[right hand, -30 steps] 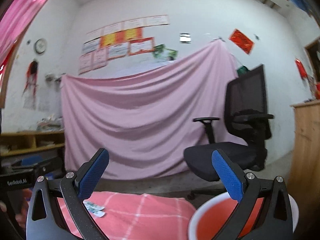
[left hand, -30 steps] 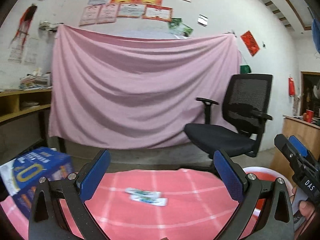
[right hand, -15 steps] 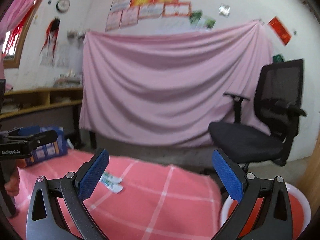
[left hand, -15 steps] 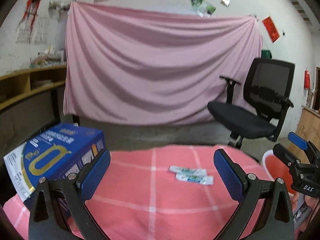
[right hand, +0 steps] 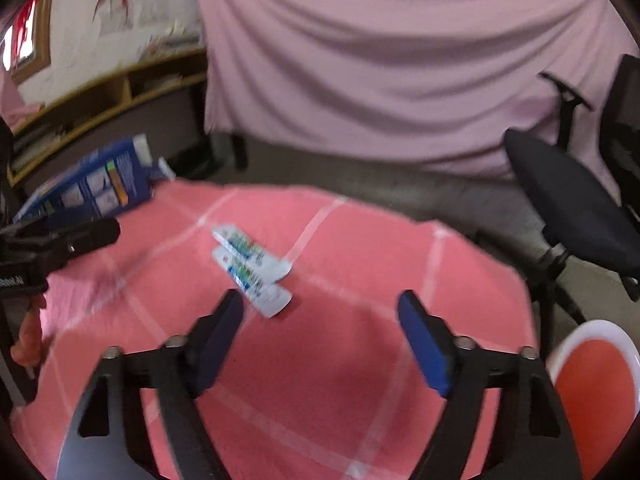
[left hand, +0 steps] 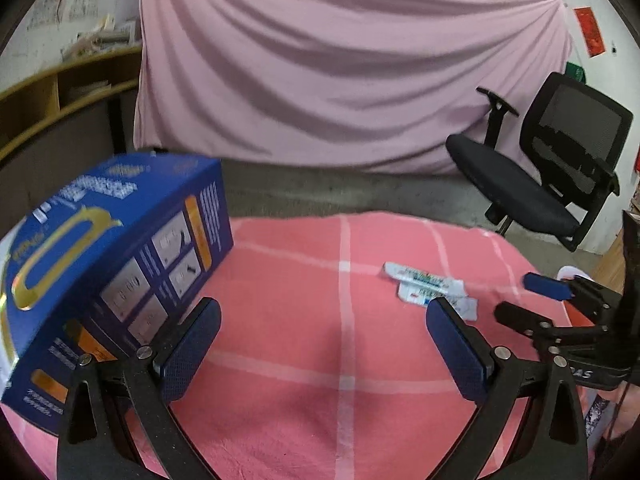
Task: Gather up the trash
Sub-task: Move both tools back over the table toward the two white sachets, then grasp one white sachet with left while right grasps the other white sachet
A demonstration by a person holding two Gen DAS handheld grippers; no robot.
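Observation:
Two white, printed wrappers (left hand: 428,288) lie side by side on the pink checked cloth (left hand: 344,360). My left gripper (left hand: 324,344) hovers open over the cloth with nothing between its pads; the wrappers are just beyond its right fingertip. In the right wrist view the wrappers (right hand: 250,268) lie just past the left fingertip of my right gripper (right hand: 320,336). Its jaws are closing, and only cloth shows between them. The right gripper (left hand: 528,300) also shows at the right edge of the left wrist view.
A large blue box (left hand: 112,248) stands on the cloth's left side, close to my left gripper. A red bin with a white rim (right hand: 592,392) sits low at the right. A black office chair (left hand: 540,176) and a pink drape (left hand: 340,72) stand behind the table.
Both grippers have tipped down and come nearer the cloth, so wall and drape give way to table. The wrappers look closer. The right jaws stand narrower than before.

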